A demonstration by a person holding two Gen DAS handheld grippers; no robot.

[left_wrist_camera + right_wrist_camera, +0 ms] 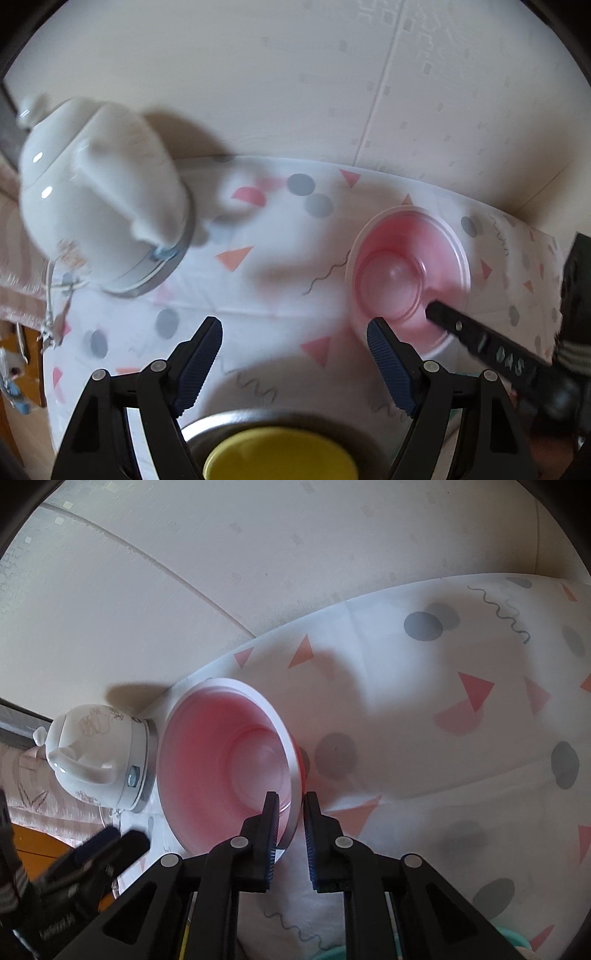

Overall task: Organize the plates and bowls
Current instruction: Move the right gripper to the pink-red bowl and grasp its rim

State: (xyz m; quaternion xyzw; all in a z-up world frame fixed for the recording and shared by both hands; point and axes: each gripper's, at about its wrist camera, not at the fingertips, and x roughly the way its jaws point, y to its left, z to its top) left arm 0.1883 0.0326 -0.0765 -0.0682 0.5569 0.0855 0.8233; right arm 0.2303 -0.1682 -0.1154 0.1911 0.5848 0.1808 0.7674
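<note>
A pink plastic bowl [229, 760], translucent with a pale, flat rim and ringed concentric steps at its bottom, sits on a white tablecloth [406, 720] printed with grey dots, coral triangles and dark squiggles, close beside a glossy white ceramic electric kettle [94, 753] with a metal band round its base and a faint line drawing on its body. The right gripper [290, 805], black with ribbed dark-blue pads, is pinched on the bowl's near rim, one finger inside the wall and the other outside it. In the left wrist view the same bowl [402, 273] lies to the right of the kettle [99, 195], with the right gripper's black finger [480, 343] reaching over its rim; pale lettering runs along that finger, but it is too blurred to read. The left gripper [295, 332] hangs above the cloth [258, 288] with its jaws spread wide and nothing between them, its right pad just beside the bowl's edge in this view. At the bottom of that view, a yellow bowl [280, 458] rests inside a grey metallic dish [207, 424], both only partly in frame. A thin white cord [51, 295] trails from the kettle's base off the table's left edge. Behind the table, cream wall panels [295, 74] carry a faint pattern of small squares. No brand or label can be made out on any item.
</note>
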